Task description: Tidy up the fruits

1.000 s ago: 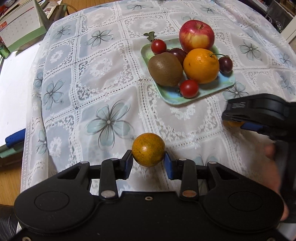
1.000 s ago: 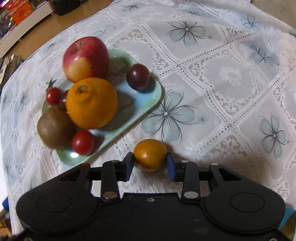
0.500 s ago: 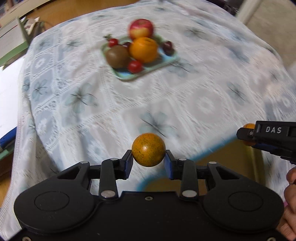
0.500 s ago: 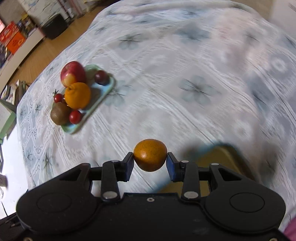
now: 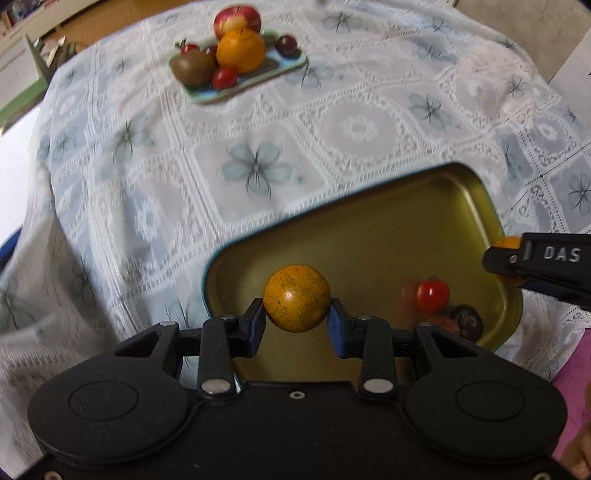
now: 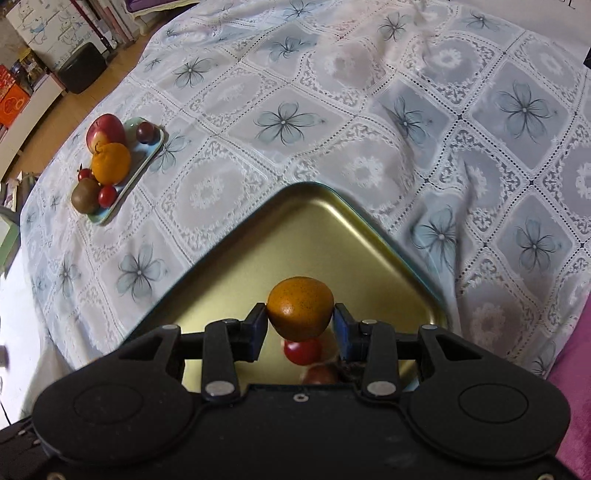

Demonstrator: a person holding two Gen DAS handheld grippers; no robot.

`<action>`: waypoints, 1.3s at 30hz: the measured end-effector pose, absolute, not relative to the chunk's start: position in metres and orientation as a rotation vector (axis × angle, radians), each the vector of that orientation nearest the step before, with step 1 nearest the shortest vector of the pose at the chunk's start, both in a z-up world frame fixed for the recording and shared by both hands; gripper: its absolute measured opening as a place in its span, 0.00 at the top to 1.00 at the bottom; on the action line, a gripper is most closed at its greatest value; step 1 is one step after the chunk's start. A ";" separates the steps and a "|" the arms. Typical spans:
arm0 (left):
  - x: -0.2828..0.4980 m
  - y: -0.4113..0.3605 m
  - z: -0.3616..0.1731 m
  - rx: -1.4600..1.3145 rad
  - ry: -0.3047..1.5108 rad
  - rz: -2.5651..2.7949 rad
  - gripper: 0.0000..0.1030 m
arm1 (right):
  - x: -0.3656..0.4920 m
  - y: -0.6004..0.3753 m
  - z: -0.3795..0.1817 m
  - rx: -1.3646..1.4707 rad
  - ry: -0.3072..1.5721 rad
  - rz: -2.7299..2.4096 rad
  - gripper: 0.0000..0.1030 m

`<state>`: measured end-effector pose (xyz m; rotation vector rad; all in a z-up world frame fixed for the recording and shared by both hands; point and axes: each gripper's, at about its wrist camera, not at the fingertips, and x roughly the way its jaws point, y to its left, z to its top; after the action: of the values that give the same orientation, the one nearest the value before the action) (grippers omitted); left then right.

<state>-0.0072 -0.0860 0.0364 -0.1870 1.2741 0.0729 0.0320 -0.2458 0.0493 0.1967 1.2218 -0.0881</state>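
My left gripper (image 5: 296,324) is shut on a small speckled orange (image 5: 296,297) and holds it above the near left part of a gold tin tray (image 5: 369,236). My right gripper (image 6: 300,328) is shut on another small orange (image 6: 300,308) above the same tray (image 6: 295,240); it also shows at the right edge of the left wrist view (image 5: 517,258). A cherry tomato (image 5: 432,294) and a dark plum (image 5: 466,322) lie in the tray's near right corner.
A light blue plate (image 5: 207,96) at the far side holds an apple (image 5: 236,20), a large orange (image 5: 241,51), a kiwi (image 5: 194,68), cherry tomatoes and a dark plum. The lace flowered tablecloth (image 6: 332,129) covers the table. Shelves and boxes stand beyond.
Both grippers have pulled back from the blue plate with their oranges and now hang over the gold tray, which has come fully into view.
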 end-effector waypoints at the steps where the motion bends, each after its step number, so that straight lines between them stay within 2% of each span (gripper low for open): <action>1: -0.009 -0.088 0.033 -0.187 1.283 0.075 0.57 | 0.029 -0.246 0.049 0.180 1.215 -0.088 0.62; 24: -0.012 -0.088 0.011 -0.178 1.348 0.091 0.57 | 0.024 -0.225 0.030 0.080 1.243 -0.040 0.62; 39: -0.024 -0.092 0.017 -0.194 1.361 0.088 0.57 | 0.018 -0.225 0.042 0.044 1.212 -0.045 0.61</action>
<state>-0.0243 -0.0917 0.0166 -0.1945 1.3611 0.0884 0.0178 -0.2246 0.0420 0.0436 1.2122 -0.0447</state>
